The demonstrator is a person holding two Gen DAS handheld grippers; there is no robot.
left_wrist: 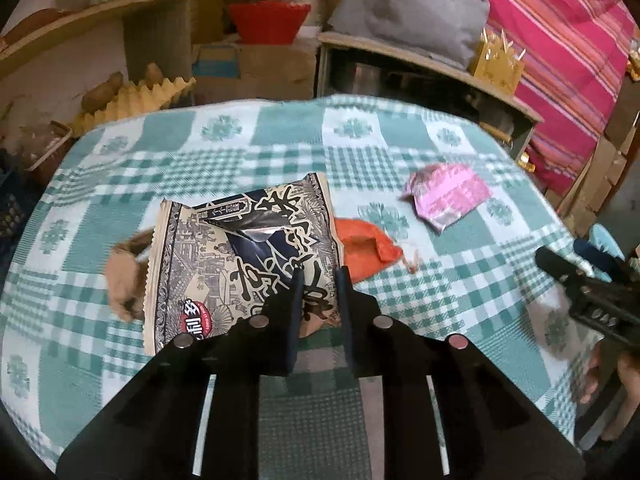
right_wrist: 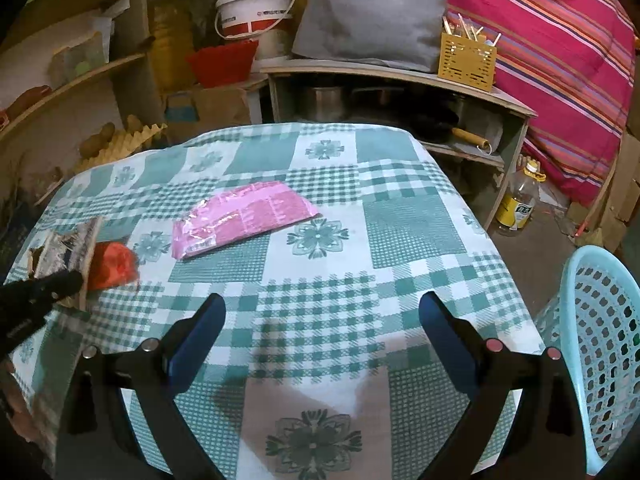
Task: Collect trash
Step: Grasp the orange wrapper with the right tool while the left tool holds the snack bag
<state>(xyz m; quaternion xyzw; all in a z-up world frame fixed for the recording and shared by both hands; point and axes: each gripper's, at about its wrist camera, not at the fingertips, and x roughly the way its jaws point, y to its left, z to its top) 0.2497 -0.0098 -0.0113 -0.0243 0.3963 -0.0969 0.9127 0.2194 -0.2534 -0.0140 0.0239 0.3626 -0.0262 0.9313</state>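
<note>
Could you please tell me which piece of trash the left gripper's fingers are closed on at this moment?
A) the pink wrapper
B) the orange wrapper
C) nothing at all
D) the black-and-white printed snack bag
D: in the left wrist view the left gripper has its narrow jaws on the near edge of the printed snack bag, while the pink wrapper and orange wrapper lie apart on the tablecloth.
</note>
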